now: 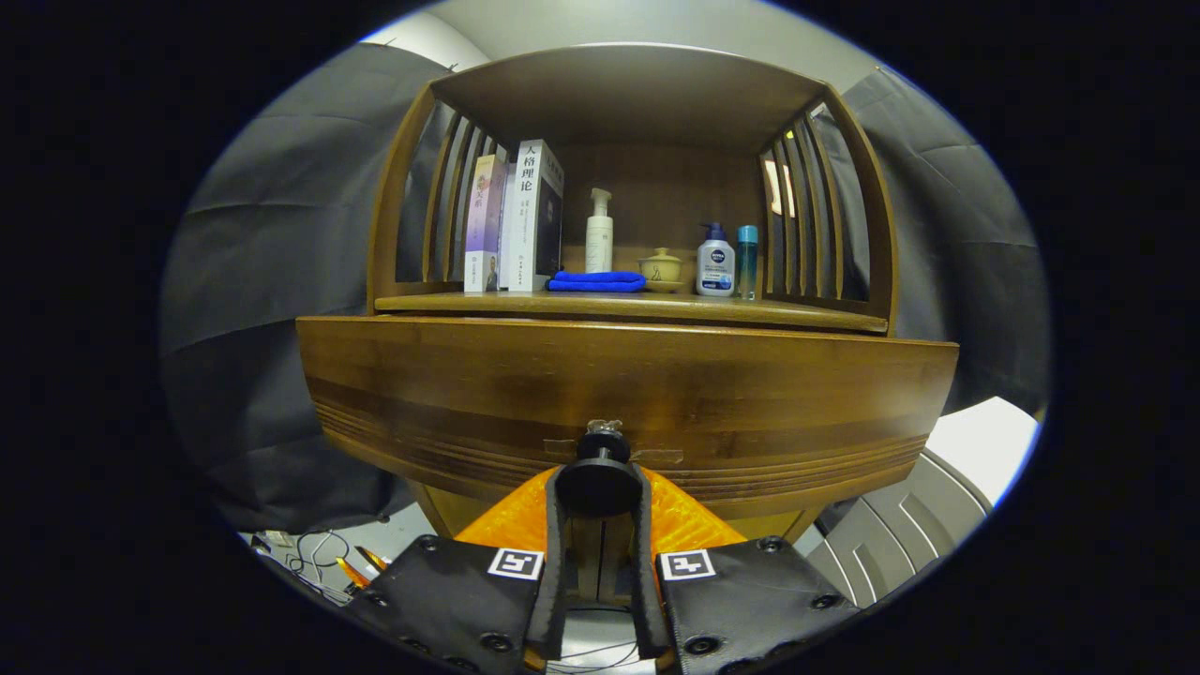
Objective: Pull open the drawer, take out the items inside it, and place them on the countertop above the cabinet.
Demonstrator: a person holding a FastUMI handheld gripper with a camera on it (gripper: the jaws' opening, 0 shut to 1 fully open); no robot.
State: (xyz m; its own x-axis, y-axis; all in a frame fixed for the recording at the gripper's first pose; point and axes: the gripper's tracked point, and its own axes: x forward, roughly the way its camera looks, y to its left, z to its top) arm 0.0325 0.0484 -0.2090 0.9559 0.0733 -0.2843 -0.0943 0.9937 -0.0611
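Tongs (pixel 600 487) clamped on the round drawer knob (pixel 600 473); drawer front (pixel 628 384) directly ahead, below the surface (pixel 637 305). Risk: the fingers slipping off the knob if pulled off-axis, leaving the drawer unopened.

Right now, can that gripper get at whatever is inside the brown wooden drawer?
Probably not yet: the gripper is shut on the round black knob, and the brown wooden drawer front hides the inside.
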